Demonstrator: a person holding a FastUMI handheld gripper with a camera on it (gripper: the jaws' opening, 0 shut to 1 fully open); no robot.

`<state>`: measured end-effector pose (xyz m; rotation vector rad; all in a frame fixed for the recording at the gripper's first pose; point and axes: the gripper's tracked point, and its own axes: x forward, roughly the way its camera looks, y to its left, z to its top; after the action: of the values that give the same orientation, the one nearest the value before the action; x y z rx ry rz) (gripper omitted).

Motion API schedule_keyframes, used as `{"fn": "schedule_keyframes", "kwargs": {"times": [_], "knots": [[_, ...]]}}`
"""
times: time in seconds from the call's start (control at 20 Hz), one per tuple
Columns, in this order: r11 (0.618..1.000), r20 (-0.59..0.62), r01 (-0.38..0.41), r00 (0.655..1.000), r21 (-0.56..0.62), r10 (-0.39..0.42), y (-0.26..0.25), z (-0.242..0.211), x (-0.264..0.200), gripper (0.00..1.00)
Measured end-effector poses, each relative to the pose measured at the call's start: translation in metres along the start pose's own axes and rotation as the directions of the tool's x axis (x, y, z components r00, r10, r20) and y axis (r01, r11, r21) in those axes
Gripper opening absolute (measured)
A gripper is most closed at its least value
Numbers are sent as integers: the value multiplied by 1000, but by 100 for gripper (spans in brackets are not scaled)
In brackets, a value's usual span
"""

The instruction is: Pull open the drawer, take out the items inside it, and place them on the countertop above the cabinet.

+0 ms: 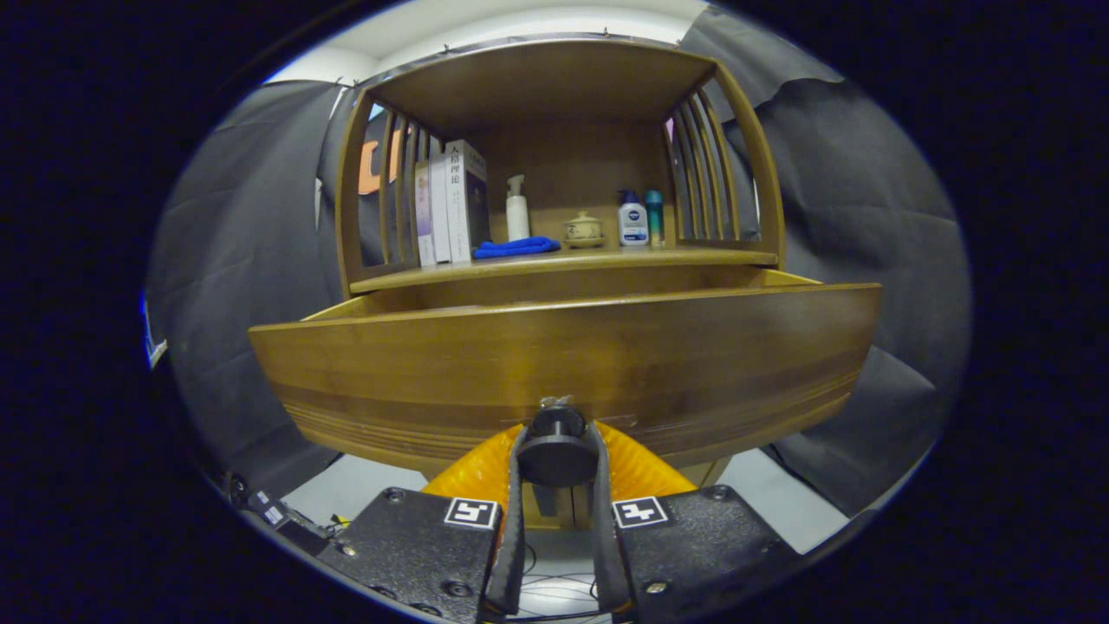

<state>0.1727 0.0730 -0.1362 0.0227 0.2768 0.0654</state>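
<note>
You're mid-pull on step one: the gripper (557, 451) is clamped on the drawer knob (557, 440), both fingers pressing its sides, knob sitting right between the tips. The drawer (563, 364) is already out a fair way from the cabinet (554, 87); you can see its side walls running back at 10 and 2 o'clock from the front panel toward the cabinet body. Drawer interior is hidden from this angle, front panel blocks it, so I can't tell what's inside or how many items. The surface (563, 258) above the drawer, at 12 o'clock beyond the fingers, already carries stuff: books (450, 204) at the left, a blue cloth (517, 247) just beside them, a white pump bottle (517, 208) behind the cloth, a small lidded pot (583, 229) mid, two more bottles (641, 218) to its right. Free space looks to be along the front edge and far right, I'd plan drops there. My read on next move: finish the pull if you need more opening, then release the knob, back off, lift the gripper up and over the front panel so the camera looks down into the drawer. Watch the rise, the panel top edge is close above the fingers, and don't bump the drawer back in when letting go
</note>
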Motion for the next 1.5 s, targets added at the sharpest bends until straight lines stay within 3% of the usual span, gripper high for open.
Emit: {"fn": "schedule_keyframes", "kwargs": {"times": [0.5, 1.15, 1.25, 1.5], "knots": [[1000, 0, -9, 1000, -4, 9, 5, -21, -43, 35], [999, -11, -33, 999, -25, 32, 6, -30, -55, 36], [999, 27, -32, 999, -15, 33, -1, -23, -63, 44], [1000, 40, -15, 999, -24, 16, -27, -7, -108, 100]]}}
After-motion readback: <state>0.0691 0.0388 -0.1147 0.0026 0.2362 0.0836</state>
